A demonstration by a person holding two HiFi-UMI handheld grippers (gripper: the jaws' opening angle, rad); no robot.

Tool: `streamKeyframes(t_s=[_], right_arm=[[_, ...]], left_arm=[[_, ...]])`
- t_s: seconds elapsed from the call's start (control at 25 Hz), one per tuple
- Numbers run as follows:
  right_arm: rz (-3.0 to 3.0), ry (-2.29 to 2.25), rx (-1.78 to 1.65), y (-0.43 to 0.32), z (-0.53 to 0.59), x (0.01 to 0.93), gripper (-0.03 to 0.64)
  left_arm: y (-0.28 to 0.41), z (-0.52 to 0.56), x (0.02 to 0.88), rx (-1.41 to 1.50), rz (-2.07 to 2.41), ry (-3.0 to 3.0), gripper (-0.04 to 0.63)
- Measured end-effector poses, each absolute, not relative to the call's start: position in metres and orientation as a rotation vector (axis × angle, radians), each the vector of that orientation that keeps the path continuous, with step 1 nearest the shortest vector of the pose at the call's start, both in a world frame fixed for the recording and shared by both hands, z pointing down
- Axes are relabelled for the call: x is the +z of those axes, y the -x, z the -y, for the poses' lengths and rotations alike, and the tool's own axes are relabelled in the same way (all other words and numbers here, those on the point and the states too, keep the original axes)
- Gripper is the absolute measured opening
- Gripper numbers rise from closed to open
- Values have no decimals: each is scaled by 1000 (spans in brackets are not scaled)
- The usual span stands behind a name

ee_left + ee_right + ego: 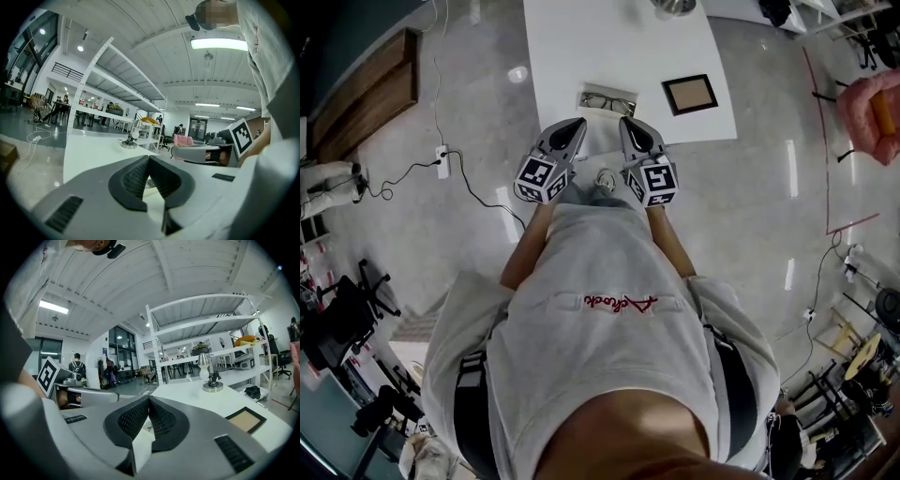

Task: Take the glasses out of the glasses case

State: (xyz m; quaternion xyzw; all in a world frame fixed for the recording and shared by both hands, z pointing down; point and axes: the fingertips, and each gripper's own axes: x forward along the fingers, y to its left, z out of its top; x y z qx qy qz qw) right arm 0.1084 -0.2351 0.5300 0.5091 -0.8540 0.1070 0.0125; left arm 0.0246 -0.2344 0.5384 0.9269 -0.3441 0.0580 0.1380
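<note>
While my left tool (578, 125) and right tool (625, 123) hover pressed together and empty at the bench (572, 47) edge, the glasses (609, 101) lie in the open glasses case (584, 97) just ahead, so I should spread one tool early and pinch the bridge gently.

On the table (562, 47), the glasses case (607, 100) lies left of the frame (690, 94), what seems a lamp (675, 7) behind both.

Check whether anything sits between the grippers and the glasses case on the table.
Nothing visible does. Only bare white table separates the left gripper and right gripper from the glasses case; the picture frame lies off to the right.
</note>
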Motion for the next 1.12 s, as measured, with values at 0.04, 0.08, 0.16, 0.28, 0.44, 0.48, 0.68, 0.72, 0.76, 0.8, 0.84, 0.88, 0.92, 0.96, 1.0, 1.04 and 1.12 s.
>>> streamKeyframes(t_s=[0.04, 0.08, 0.16, 0.28, 0.44, 0.48, 0.68, 0.72, 0.76, 0.8, 0.84, 0.88, 0.92, 0.96, 1.0, 1.04, 1.12], right_arm=[[2656, -1585, 347, -108, 236, 534, 26], [2648, -1587, 361, -109, 237, 538, 26], [2629, -1594, 389, -111, 241, 544, 26], [2598, -1606, 423, -113, 245, 553, 26], [2557, -1618, 478, -108, 249, 566, 26], [2548, -1621, 491, -106, 251, 569, 26], [2506, -1624, 556, -98, 254, 583, 26], [2497, -1624, 571, -97, 254, 586, 26], [2486, -1626, 587, -96, 253, 589, 26], [2477, -1627, 602, -95, 253, 592, 26], [2471, -1626, 616, -93, 252, 595, 26], [2466, -1622, 630, -91, 250, 598, 26], [2459, -1619, 643, -90, 248, 602, 26], [2450, -1616, 656, -89, 247, 606, 26], [2440, -1613, 669, -88, 245, 611, 26], [2433, -1611, 680, -87, 243, 615, 26], [2422, -1606, 696, -84, 240, 621, 26]], left_arm=[[-24, 235, 542, 173, 992, -2672, -6], [-24, 236, 546, 179, 987, -2662, -6], [-24, 238, 552, 188, 976, -2648, -6], [-21, 243, 558, 200, 962, -2631, -6], [-15, 251, 568, 229, 936, -2606, -6], [-14, 254, 571, 236, 926, -2601, -6], [-11, 258, 582, 263, 869, -2579, -6], [-11, 259, 584, 268, 858, -2576, -6], [-11, 259, 586, 272, 848, -2572, -6], [-10, 259, 588, 278, 839, -2568, -6], [-9, 259, 590, 285, 831, -2563, -6], [-8, 258, 592, 293, 824, -2558, -6], [-7, 257, 595, 300, 818, -2552, -6], [-7, 257, 598, 304, 813, -2546, -6], [-6, 257, 600, 308, 809, -2542, -6], [-5, 257, 603, 311, 805, -2537, -6], [-3, 257, 607, 317, 798, -2528, -6]])
